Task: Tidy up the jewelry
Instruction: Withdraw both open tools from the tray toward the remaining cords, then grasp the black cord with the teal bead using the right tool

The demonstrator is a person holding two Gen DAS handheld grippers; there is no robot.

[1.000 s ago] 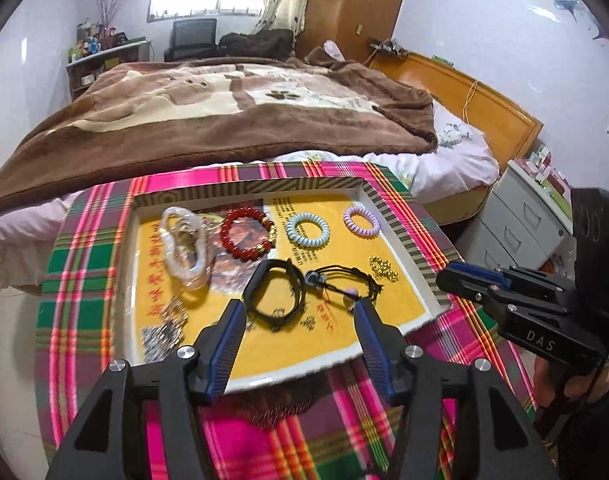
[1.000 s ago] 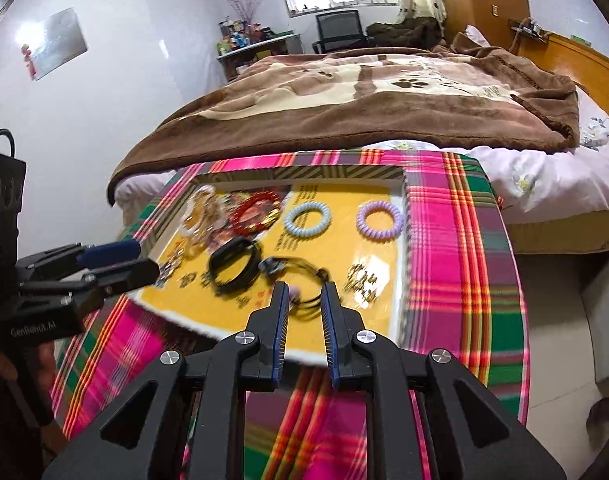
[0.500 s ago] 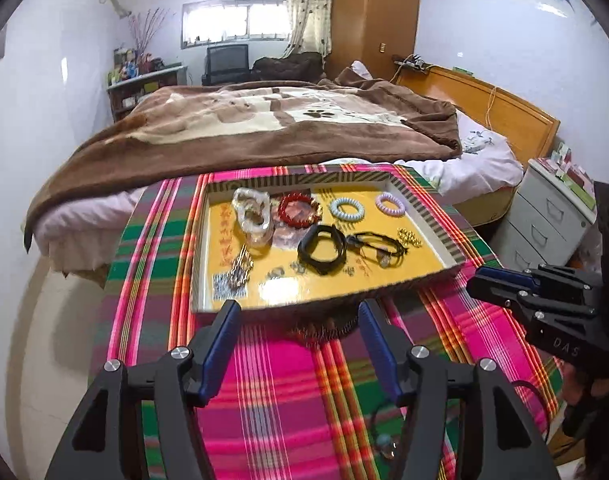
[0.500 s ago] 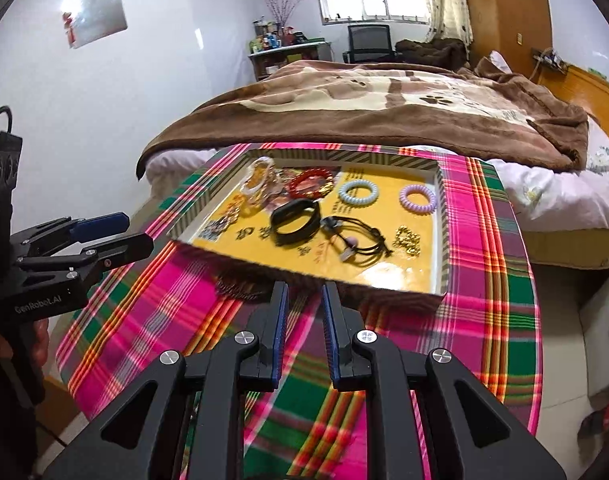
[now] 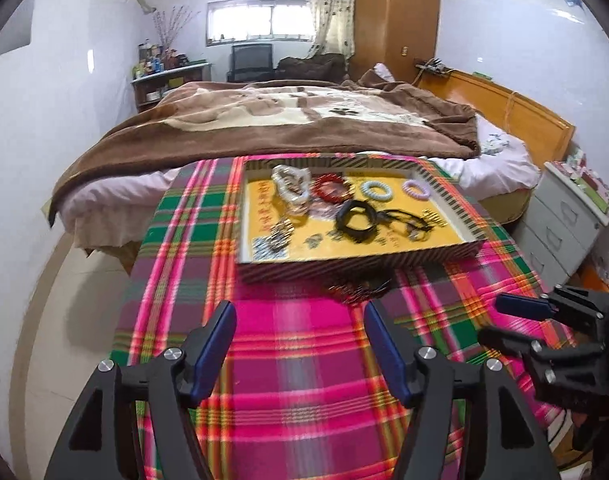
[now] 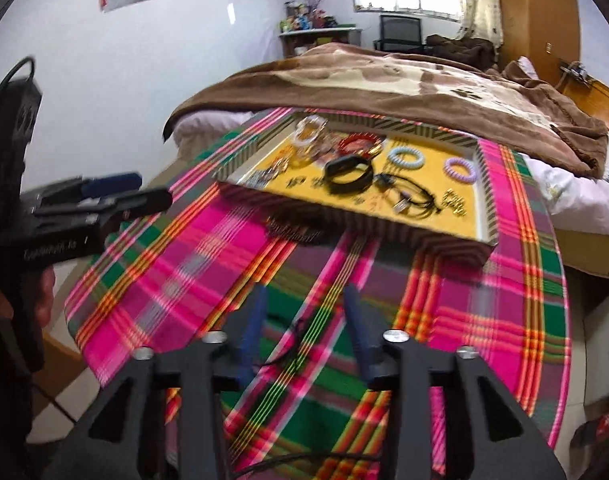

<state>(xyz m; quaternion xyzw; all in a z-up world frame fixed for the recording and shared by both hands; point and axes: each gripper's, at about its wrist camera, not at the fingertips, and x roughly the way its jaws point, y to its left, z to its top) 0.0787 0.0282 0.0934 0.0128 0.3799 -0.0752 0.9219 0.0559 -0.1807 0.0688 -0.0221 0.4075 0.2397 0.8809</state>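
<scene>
A striped tray point(image 5: 344, 268) point(image 6: 444, 242) with a yellow floor stands at the far side of the plaid-covered table. In it lie a white bead bracelet point(image 5: 290, 184), a red bead bracelet point(image 5: 331, 188), a pale blue hair tie point(image 5: 376, 191), a purple hair tie point(image 5: 415, 190), a black band point(image 5: 358, 222) point(image 6: 347, 171), a black cord bracelet point(image 6: 408, 196) and small gold pieces point(image 6: 454, 202). A dark beaded piece point(image 5: 356, 292) point(image 6: 292, 232) lies on the cloth just before the tray. My left gripper point(image 5: 298, 312) point(image 6: 152, 188) hovers over the cloth, jaws opening, nothing between them. My right gripper point(image 6: 304, 294) point(image 5: 494, 318) is also opening and empty.
A bed with a brown blanket point(image 5: 304, 128) lies directly behind the table. A white drawer cabinet point(image 5: 560, 224) stands to the right. A thin black cable point(image 6: 292, 344) lies on the cloth near my right gripper. The table's rounded edge point(image 6: 564, 280) drops off on the right.
Both grippers have drawn back from the tray toward the near side of the table. The right gripper's jaws went from nearly shut to apart. The left jaws spread a little wider.
</scene>
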